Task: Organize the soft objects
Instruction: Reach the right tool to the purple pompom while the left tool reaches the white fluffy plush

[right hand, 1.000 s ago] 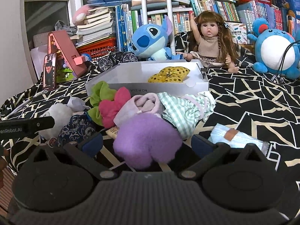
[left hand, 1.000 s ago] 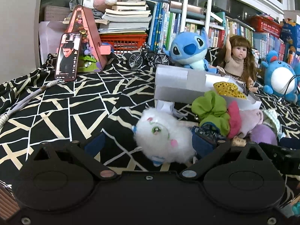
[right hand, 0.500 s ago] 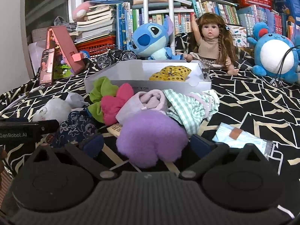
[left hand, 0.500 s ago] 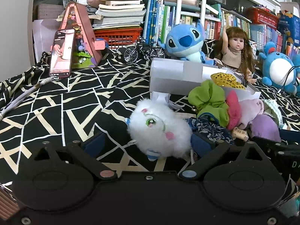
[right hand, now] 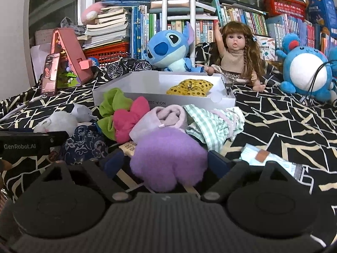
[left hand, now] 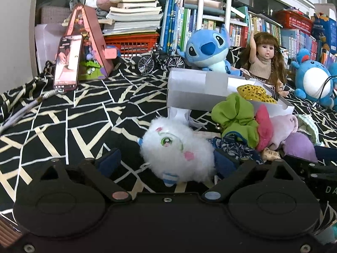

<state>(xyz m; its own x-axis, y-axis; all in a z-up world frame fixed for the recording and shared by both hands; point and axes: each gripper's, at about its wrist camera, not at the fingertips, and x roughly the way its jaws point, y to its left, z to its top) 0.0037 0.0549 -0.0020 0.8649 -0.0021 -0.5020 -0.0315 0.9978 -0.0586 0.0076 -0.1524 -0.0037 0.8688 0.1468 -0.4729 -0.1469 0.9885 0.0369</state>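
While both jaws were closing in, the left gripper [left hand: 166, 161] straddled the white plush [left hand: 178, 151], the right gripper [right hand: 166, 161] the purple plush [right hand: 168, 158]; neither was pinched yet, bare cloth [left hand: 69, 124] lay leftward.

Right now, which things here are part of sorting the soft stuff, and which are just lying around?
Part of the job:
- white fluffy toy
- purple plush
- green scrunchie
- pink scrunchie
- checked cloth
- white box with the yellow sequin bow

Lying about:
- phone
- toy bicycle
- doll
- books
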